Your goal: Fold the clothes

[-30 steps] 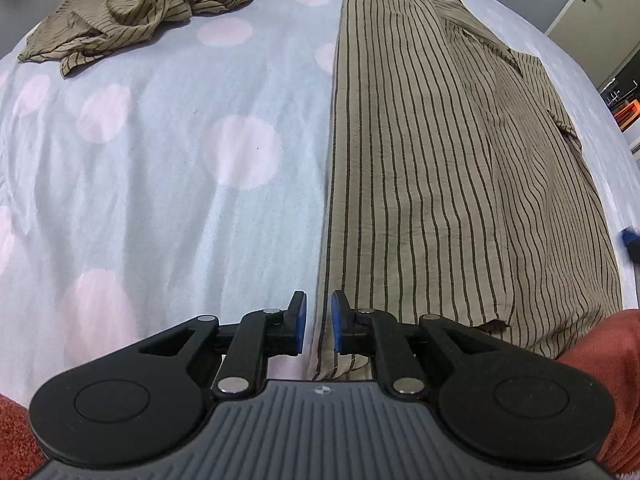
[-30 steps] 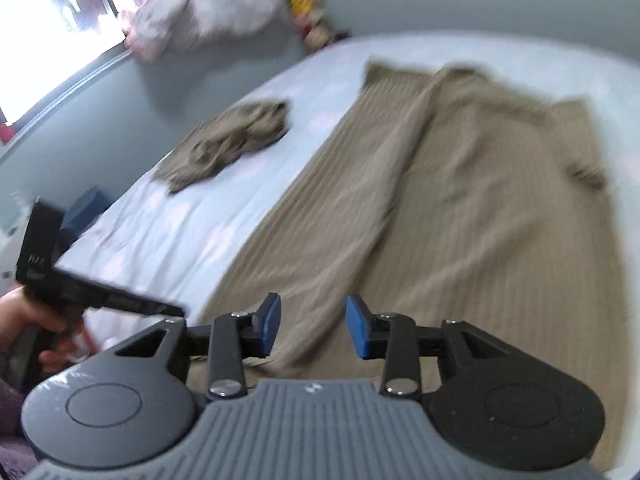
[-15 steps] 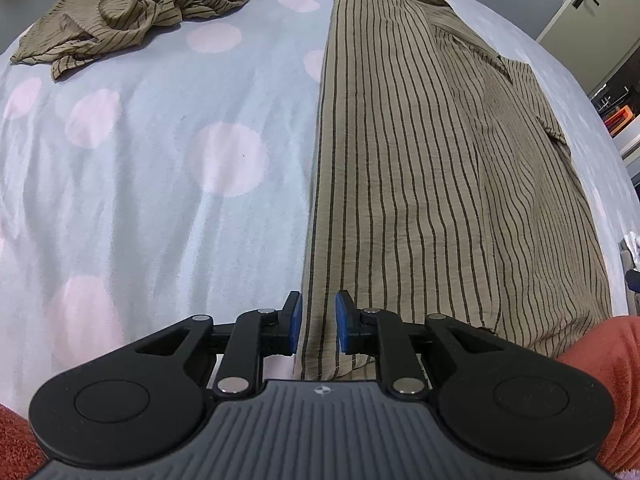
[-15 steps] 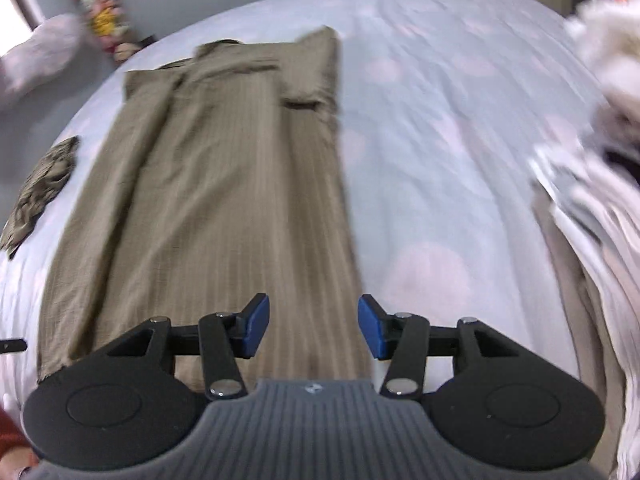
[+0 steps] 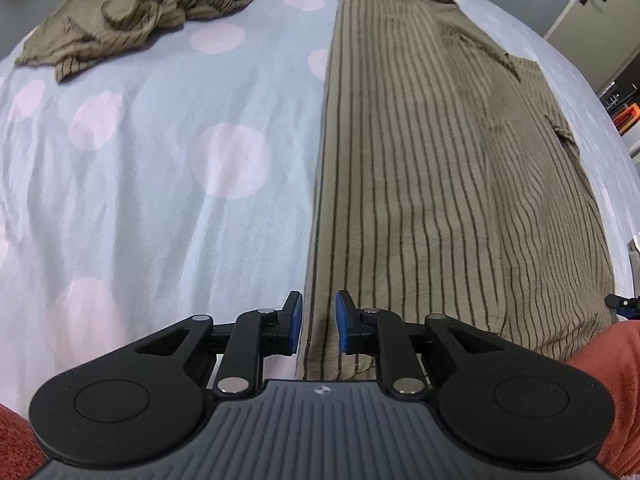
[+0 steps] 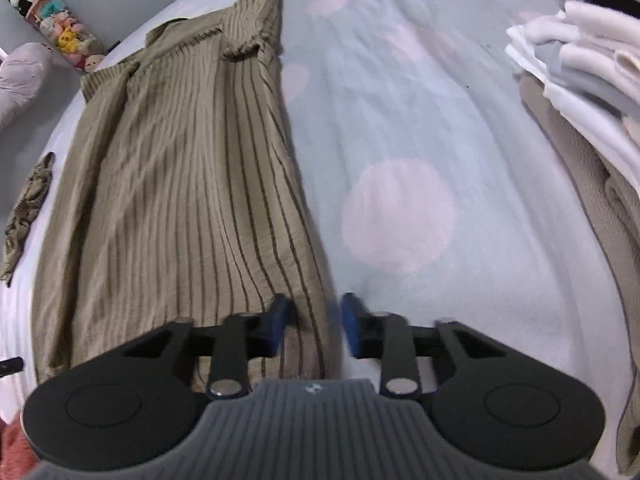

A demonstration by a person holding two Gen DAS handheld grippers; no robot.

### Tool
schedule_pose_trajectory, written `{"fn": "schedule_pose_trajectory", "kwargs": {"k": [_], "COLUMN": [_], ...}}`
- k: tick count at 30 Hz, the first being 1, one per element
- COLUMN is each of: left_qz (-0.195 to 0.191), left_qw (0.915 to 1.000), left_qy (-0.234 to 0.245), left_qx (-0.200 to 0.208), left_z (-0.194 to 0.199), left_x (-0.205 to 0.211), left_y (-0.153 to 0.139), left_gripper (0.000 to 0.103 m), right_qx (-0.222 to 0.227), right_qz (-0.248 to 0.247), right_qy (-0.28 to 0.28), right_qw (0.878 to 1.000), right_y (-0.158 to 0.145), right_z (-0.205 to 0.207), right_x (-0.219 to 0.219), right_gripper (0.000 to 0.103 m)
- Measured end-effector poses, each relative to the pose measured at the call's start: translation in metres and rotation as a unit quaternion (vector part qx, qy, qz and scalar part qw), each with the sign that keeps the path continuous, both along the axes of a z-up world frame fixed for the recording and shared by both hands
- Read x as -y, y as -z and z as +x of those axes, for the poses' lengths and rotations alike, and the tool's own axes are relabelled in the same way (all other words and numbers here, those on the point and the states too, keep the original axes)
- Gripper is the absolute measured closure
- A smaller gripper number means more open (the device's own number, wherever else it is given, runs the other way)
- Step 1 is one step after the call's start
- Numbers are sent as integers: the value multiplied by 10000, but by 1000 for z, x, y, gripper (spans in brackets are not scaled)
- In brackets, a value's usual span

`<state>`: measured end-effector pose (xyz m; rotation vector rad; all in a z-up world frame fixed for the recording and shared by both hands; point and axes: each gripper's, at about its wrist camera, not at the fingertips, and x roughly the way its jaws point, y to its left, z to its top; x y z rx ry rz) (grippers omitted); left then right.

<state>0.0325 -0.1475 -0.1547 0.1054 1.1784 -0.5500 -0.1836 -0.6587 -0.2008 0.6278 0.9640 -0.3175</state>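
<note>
A long tan garment with dark stripes (image 5: 440, 200) lies flat and lengthwise on the spotted bed sheet (image 5: 160, 160). My left gripper (image 5: 319, 320) sits low over its near left hem corner. The blue pads stand a narrow gap apart, and flat cloth shows between them. In the right wrist view the same garment (image 6: 180, 180) fills the left half. My right gripper (image 6: 316, 320) is at its near right hem edge. Its jaws are closing with the cloth's edge between them, and a gap still shows beside the pads.
A second striped garment (image 5: 140, 20) lies crumpled at the far left of the bed. A stack of folded white and grey clothes (image 6: 580, 80) sits on the right. Plush toys (image 6: 60, 32) line the wall beyond. A red sleeve (image 5: 616, 360) shows at the near edge.
The right gripper swung across the garment from its left side to its right hem edge, came lower, and its jaws narrowed. The left gripper stayed put, its gap slightly wider.
</note>
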Motion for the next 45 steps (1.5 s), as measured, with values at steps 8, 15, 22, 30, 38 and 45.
{"fn": "schedule_pose_trajectory", "kwargs": {"k": [8, 15, 22, 30, 38, 45], "left_qz": [-183, -499, -622, -551, -461, -486], "left_qw": [9990, 9890, 9717, 9624, 9643, 9639], "left_qy": [323, 1302, 2185, 2368, 2247, 2328], "left_qx": [-242, -495, -653, -1211, -1322, -1200], "left_z": [-12, -32, -58, -66, -71, -68], "left_x": [48, 138, 233, 291, 316, 321], "left_y": [-22, -51, -59, -24, -3, 5], "left_gripper": [88, 86, 78, 68, 79, 103], "right_qx": [385, 479, 520, 600, 632, 619], "right_qz": [-61, -375, -632, -572, -394, -396], "right_qy": [-171, -687, -1164, -1347, -1487, -1771], "right_qw": [9991, 9958, 9898, 9874, 9861, 9814], "right_y": [-42, -76, -76, -75, -77, -80], "right_z": [6, 30, 40, 37, 40, 45], "right_x": [-10, -43, -78, -87, -82, -77], "right_gripper": [99, 99, 100, 101, 102, 98]}}
